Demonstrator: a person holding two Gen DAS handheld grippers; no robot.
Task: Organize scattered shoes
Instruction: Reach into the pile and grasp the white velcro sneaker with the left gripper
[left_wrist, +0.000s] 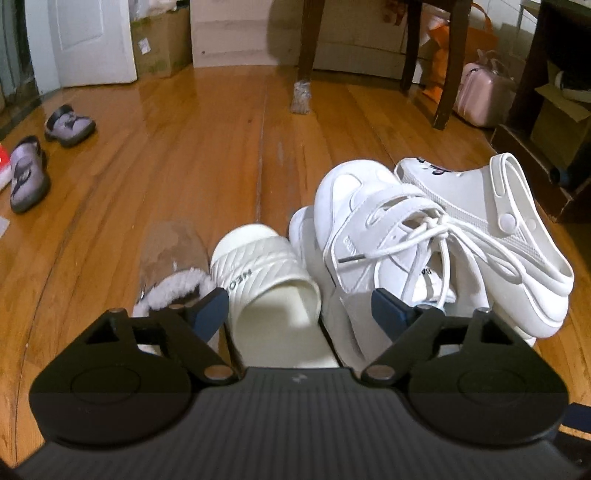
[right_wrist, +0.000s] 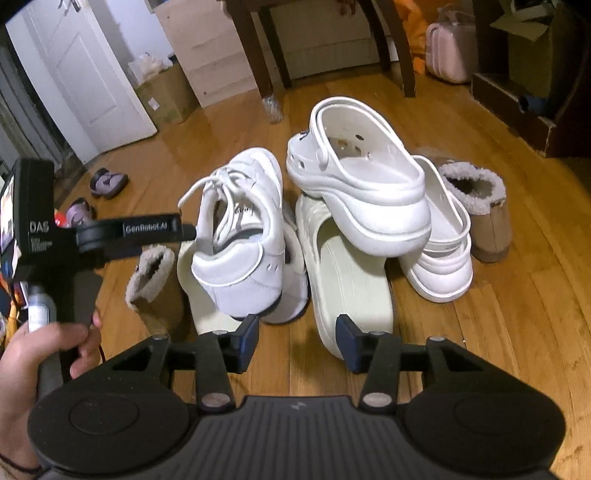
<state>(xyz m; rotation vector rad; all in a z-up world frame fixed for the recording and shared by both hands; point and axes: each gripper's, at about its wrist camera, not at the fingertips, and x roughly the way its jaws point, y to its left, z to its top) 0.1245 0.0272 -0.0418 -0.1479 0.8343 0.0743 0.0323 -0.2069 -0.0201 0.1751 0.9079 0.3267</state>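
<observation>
White slide (left_wrist: 266, 291) sits on the floor (left_wrist: 177, 155) in the shoe pile, btwn fuzzy slipper (left_wrist: 173, 273) & sneaker (left_wrist: 373, 221); left gripper (left_wrist: 301, 310) spread open straddling it for a pick, right gripper (right_wrist: 297, 339) part-open, empty, near the pile

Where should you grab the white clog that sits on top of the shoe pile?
Probably best by the heel strap of the white clog, coming from above. The clog lies tilted on the other shoes with its opening up, and the strap arches free over it, thin enough for a gripper, while the thick sole looks too wide.
</observation>
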